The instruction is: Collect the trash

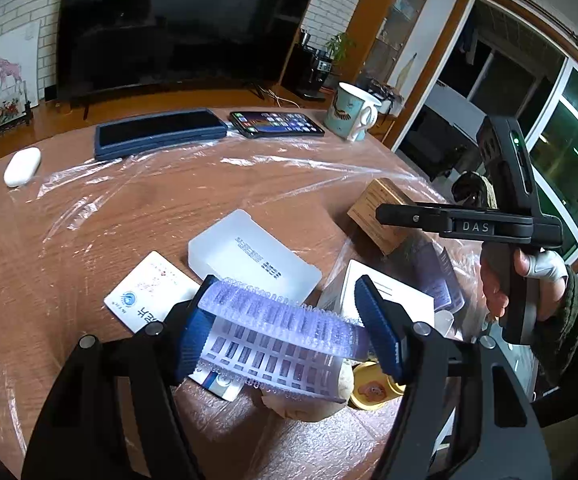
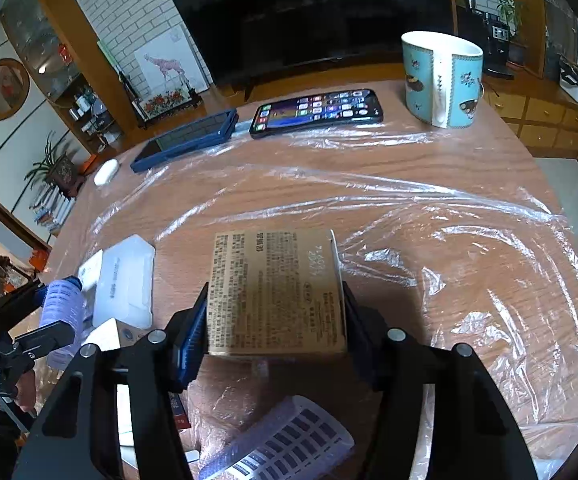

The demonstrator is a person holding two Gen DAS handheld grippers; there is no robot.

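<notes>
- Broadly, a round wooden table (image 2: 429, 184) fills both views, with a sheet of clear plastic film (image 2: 469, 248) spread wrinkled across its top.
- Beyond the table's far edge stands a dark television (image 1: 177, 24).
- Near that far edge lie a blue-cased tablet (image 1: 157, 132) and, touching its right end, a lit phone (image 1: 277, 124); a turquoise mug (image 2: 443, 80) stands upright to the right of the phone, and a white earbud case (image 1: 22, 167) sits to the left of the tablet.
- On the film near the table's middle, the right gripper (image 2: 275, 312) has its jaws closed on the two sides of a brown cardboard box (image 2: 275, 292) printed with small text.
- Left of the box, a translucent white plastic case (image 1: 253, 260) lies flat, with a white card (image 1: 151, 292) just beside it.
- Nearer than the plastic case, the left gripper (image 1: 285, 316) clamps a translucent purple ridged plastic piece (image 1: 281, 312) between its blue pads (image 1: 377, 336), held above the table.
- A similar purple gridded sheet (image 2: 285, 444) lies on the film just nearer than the box.
- Under the left gripper a small yellow lid (image 1: 373, 388) shows partly.
</notes>
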